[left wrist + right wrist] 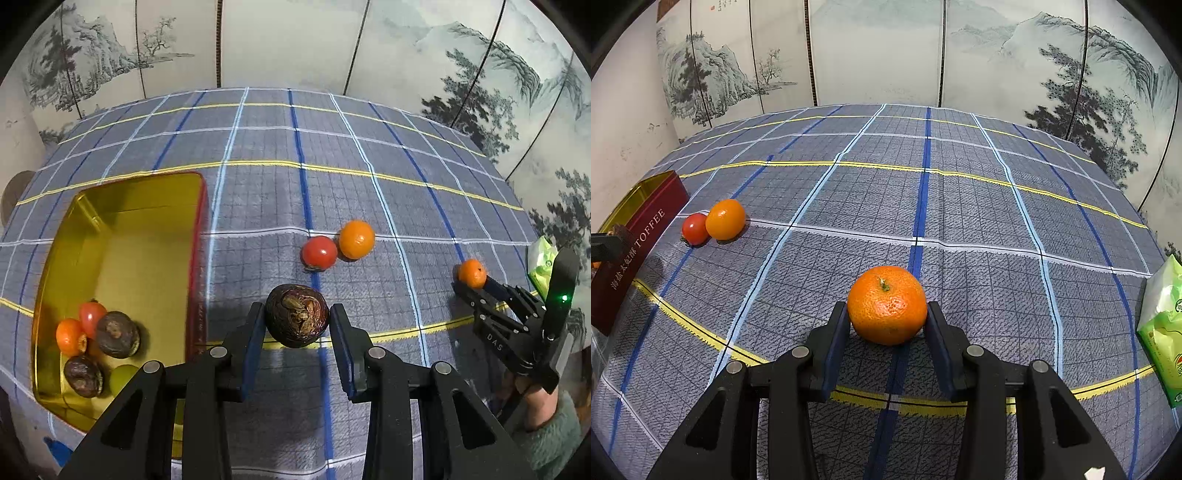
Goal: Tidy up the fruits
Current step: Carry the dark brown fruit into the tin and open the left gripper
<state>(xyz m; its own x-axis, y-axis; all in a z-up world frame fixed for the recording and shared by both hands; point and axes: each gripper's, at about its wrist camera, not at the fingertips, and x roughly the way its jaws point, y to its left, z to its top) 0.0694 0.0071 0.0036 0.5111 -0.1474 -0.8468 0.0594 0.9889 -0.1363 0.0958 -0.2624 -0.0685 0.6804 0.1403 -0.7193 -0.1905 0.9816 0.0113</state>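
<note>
Five fruits sit in the gold tin [122, 206]. The left gripper [297, 325] squeezes a dark fruit [297, 315], the right gripper [888, 317] squeezes a mandarin [886, 304]. A tomato [319, 253] and an orange [356, 239] wait on the cloth.

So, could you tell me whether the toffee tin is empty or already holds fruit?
Partly filled: the toffee tin holds several fruits clustered in its near corner; the rest is bare.

You see a grey checked tablecloth [960, 206] with blue, white and yellow lines. A green plastic packet [1163, 332] lies at its right edge. Painted folding screens [879, 51] stand behind.
</note>
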